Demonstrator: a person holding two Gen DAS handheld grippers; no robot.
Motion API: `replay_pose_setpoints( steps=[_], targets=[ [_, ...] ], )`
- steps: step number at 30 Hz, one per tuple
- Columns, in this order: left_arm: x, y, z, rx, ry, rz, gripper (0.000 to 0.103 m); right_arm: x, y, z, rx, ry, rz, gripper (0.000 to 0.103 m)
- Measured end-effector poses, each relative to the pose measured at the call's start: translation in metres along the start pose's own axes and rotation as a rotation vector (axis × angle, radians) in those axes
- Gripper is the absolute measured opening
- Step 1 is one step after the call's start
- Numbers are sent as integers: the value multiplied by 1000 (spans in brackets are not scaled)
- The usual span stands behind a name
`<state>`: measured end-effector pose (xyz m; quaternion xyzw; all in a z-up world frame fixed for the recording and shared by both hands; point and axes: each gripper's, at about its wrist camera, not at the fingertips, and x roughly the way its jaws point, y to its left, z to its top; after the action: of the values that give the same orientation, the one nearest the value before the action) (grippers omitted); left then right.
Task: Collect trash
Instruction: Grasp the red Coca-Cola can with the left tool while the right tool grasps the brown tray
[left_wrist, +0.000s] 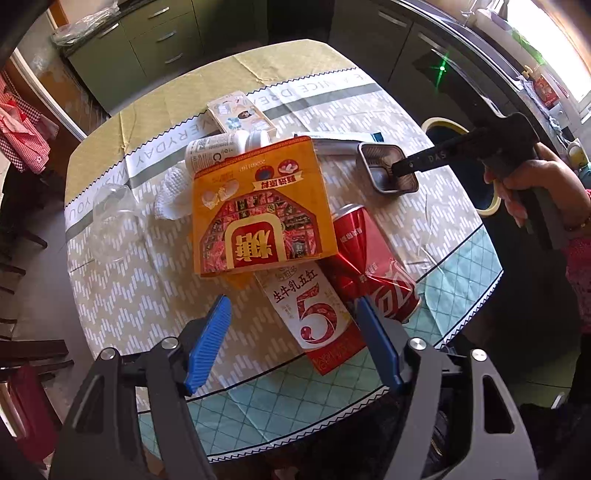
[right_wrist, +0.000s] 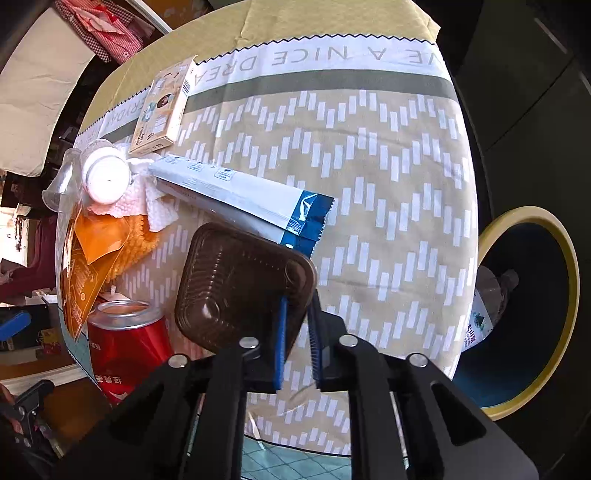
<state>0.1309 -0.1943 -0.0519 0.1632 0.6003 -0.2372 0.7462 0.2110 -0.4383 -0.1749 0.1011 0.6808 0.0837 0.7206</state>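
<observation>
Right wrist view shows your right hand-held gripper (right_wrist: 297, 314) clenched on the rim of the brown plastic tray (right_wrist: 236, 284) over the worktop (right_wrist: 388, 221), while your left hand-held gripper (left_wrist: 291, 306) hangs released above the red can (left_wrist: 373, 258).

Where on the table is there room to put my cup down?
Bare cloth lies right of the blue-white packet and brown tray, toward the bin. Around the orange bag, can and carton, it is crowded.
</observation>
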Motion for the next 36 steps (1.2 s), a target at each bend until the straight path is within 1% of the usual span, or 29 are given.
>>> replay_pose_setpoints(
  steps=[3, 6, 13, 19, 23, 26, 29, 31, 32, 36],
  targets=[
    [4, -12, 2, 4, 35, -37, 68, -7, -4, 0, -7, -26, -15, 5],
    [13, -26, 7, 1, 66, -47, 69, -25, -13, -6, -11, -57, -11, 5],
    [52, -39, 20, -103, 176, -80, 69, -59, -42, -25, 5, -123, -10, 5],
    [74, -52, 33, -139, 216, -101, 69, -69, -68, -47, 29, -145, 6, 5],
    [84, -59, 41, -155, 232, -70, 68, -68, -76, -54, 35, -152, 14, 5],
    [91, -58, 43, -192, 247, -36, 68, -68, -78, -55, 31, -158, 20, 5],
    [99, -56, 47, -229, 265, -24, 68, -68, -80, -56, 24, -158, 27, 5],
    [106, -56, 48, -246, 282, -22, 68, -67, -81, -55, 22, -158, 32, 5],
    [110, -57, 49, -248, 292, -25, 71, -66, -82, -55, 21, -158, 34, 5],
    [120, -65, 52, -226, 311, -50, 71, -65, -85, -56, 23, -159, 39, 5]
  ],
)
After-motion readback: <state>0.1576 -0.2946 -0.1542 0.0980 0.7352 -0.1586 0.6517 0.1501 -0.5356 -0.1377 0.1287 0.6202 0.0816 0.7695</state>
